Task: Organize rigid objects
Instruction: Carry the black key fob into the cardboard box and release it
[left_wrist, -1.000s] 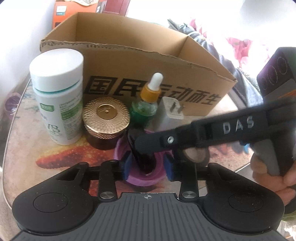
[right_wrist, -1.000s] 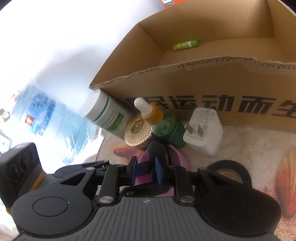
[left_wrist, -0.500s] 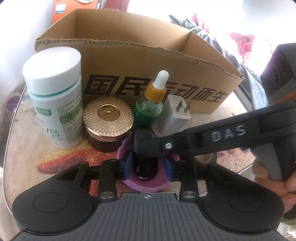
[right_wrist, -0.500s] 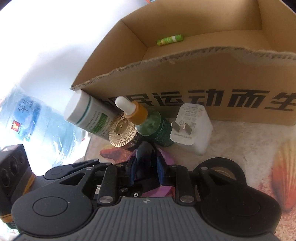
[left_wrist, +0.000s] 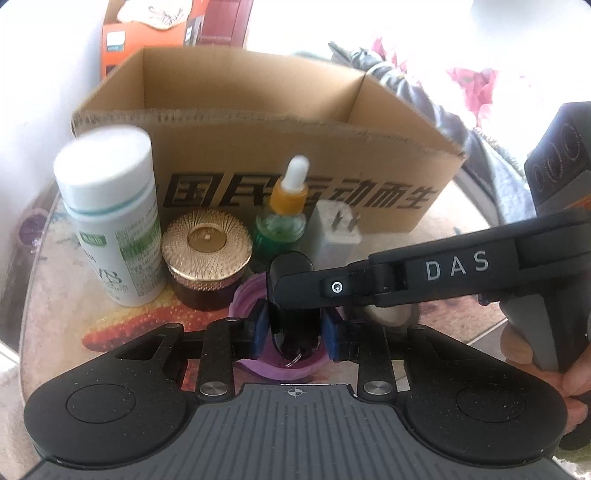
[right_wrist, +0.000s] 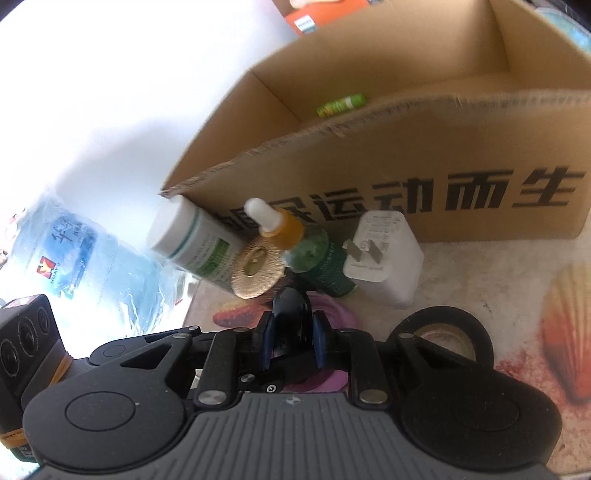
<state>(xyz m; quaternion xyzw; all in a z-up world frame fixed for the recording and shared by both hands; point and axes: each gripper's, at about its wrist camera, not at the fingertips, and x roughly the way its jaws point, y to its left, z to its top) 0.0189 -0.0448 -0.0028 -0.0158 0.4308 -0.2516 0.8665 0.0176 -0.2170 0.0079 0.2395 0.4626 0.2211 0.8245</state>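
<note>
A small black key-fob-like object (left_wrist: 291, 295) stands upright in a purple dish (left_wrist: 243, 302). My right gripper (right_wrist: 293, 343) is shut on the black object (right_wrist: 291, 310); its finger reaches in from the right in the left wrist view. My left gripper (left_wrist: 295, 334) has its blue pads on either side of the same object, close to it; I cannot tell whether they press on it. Behind stand a white pill bottle (left_wrist: 110, 221), a gold-lidded jar (left_wrist: 207, 254), a green dropper bottle (left_wrist: 284, 218) and a white charger plug (left_wrist: 336, 229).
An open cardboard box (left_wrist: 258, 155) stands behind the row; a green tube (right_wrist: 341, 105) lies inside it. A black tape roll (right_wrist: 447, 332) lies right of the dish. A water bottle pack (right_wrist: 74, 258) sits off the table's left. Orange boxes (left_wrist: 147, 33) are behind.
Both views have risen and tilted, showing more of the box's inside. The black object sits higher between the right gripper's pads, and the left gripper's pads have closed in around it.
</note>
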